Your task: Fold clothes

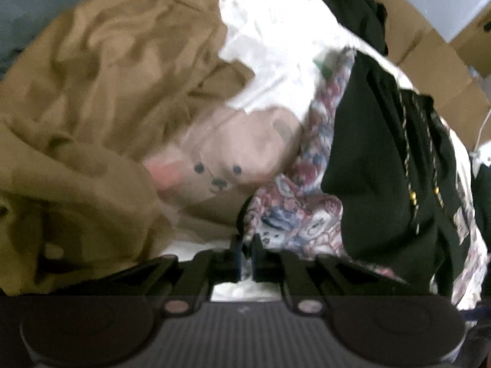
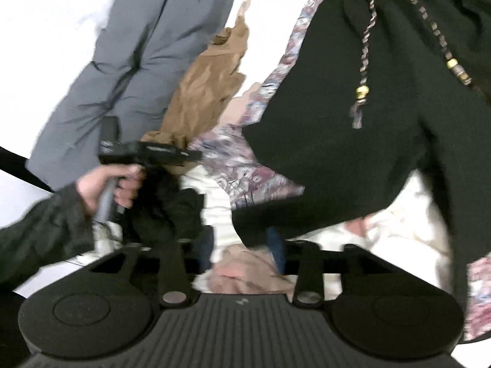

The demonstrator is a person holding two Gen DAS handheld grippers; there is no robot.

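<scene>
A pile of clothes fills both views. In the left wrist view a tan garment (image 1: 101,92) lies at left, a white garment with a pink bear print (image 1: 227,159) in the middle, a floral cloth (image 1: 294,214) and a black drawstring garment (image 1: 377,165) at right. My left gripper (image 1: 245,254) has its jaws nearly together, pinching the edge of the floral cloth. In the right wrist view my right gripper (image 2: 245,263) is shut on the white bear-print garment (image 2: 242,263). The black garment (image 2: 353,98) hangs just above it. The left gripper (image 2: 147,151) shows at left, held by a hand.
A grey garment (image 2: 138,61) lies on the white surface (image 2: 46,24) at the left of the right wrist view. Cardboard boxes (image 1: 429,58) stand behind the pile at the right of the left wrist view.
</scene>
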